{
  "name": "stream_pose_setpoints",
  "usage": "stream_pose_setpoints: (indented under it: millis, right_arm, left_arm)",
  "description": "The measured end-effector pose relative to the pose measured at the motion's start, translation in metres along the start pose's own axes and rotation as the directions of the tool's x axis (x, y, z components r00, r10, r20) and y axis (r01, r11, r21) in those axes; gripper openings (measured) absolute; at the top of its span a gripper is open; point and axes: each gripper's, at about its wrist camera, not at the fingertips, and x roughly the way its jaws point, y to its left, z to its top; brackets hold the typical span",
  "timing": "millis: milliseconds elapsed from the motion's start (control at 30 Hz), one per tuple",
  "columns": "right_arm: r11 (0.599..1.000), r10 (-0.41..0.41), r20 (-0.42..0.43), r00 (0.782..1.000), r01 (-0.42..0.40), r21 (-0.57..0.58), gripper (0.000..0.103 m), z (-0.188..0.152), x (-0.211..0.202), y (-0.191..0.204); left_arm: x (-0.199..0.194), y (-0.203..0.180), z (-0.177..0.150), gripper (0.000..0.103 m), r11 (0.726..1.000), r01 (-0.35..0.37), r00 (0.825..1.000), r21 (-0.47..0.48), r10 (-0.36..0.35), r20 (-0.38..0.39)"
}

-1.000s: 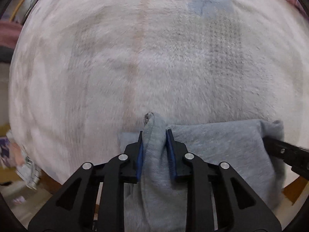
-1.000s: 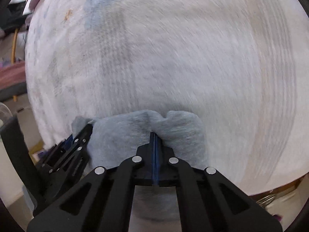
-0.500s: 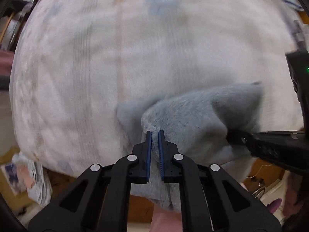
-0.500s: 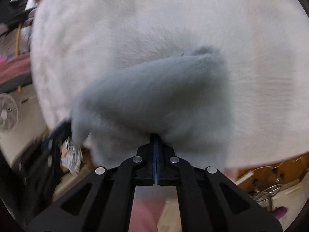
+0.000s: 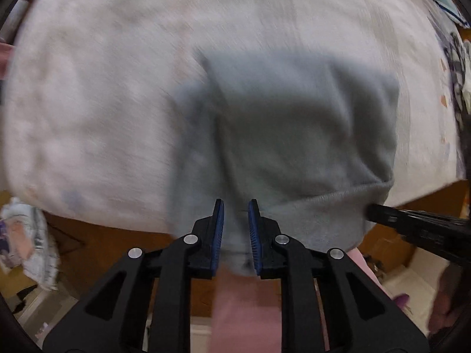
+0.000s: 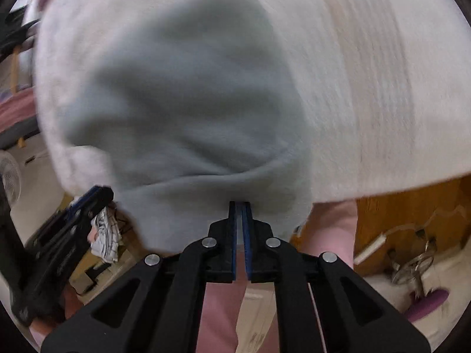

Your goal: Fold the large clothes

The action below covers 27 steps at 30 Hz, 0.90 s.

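A grey fleece garment (image 5: pixel 294 135) lies stretched over the near edge of a white fluffy blanket (image 5: pixel 88 103), its hem hanging past the edge. My left gripper (image 5: pixel 235 206) has its jaws slightly apart with the grey cloth running between the blue pads. My right gripper (image 6: pixel 240 204) is shut on the hem of the grey garment (image 6: pixel 182 103). The right gripper's body shows at the right in the left wrist view (image 5: pixel 418 229); the left gripper shows at the left in the right wrist view (image 6: pixel 73 220). Both views are blurred by motion.
The white blanket (image 6: pixel 368 73) covers a bed with a wooden frame (image 6: pixel 412 206). Crumpled patterned cloth (image 5: pixel 26 241) lies on the floor at left. A fan (image 6: pixel 8 176) stands at far left. The person's pink trousers (image 5: pixel 244 309) are below the grippers.
Both grippers pulled back towards the bed's near edge, drawing the grey garment out longer and flatter. The left jaws, tightly pinched half a second ago, now stand a little wider.
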Motion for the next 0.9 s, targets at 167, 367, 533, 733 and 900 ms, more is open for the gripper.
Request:
stream_pose_setpoints:
  millis: [167, 367, 533, 733, 900]
  right_arm:
    - [0.997, 0.041, -0.052, 0.998, -0.037, 0.073, 0.006, 0.006, 0.006, 0.006]
    - [0.998, 0.049, 0.181, 0.982, -0.042, -0.041, 0.006, 0.025, -0.067, 0.038]
    - [0.998, -0.039, 0.119, 0.992, 0.045, -0.046, 0.006, 0.087, -0.031, 0.054]
    - [1.000, 0.010, 0.065, 0.998, -0.008, -0.028, 0.004, 0.096, -0.034, 0.044]
    - [0.999, 0.037, 0.095, 0.995, -0.034, -0.027, 0.066, 0.068, -0.060, 0.026]
  left_arm:
    - [0.026, 0.002, -0.006, 0.016, 0.999, 0.011, 1.000, 0.047, -0.012, 0.010]
    - [-0.061, 0.017, 0.012, 0.018, 0.997, 0.045, 0.975, 0.057, -0.057, 0.216]
    - [-0.017, 0.020, 0.071, 0.016, 0.998, 0.041, 0.983, -0.038, -0.034, 0.179]
    - [0.006, 0.021, 0.089, 0.018, 1.000, 0.005, 0.994, -0.012, -0.004, 0.112]
    - [-0.021, 0.024, 0.072, 0.069, 0.996, -0.090, 0.983, -0.030, 0.093, 0.156]
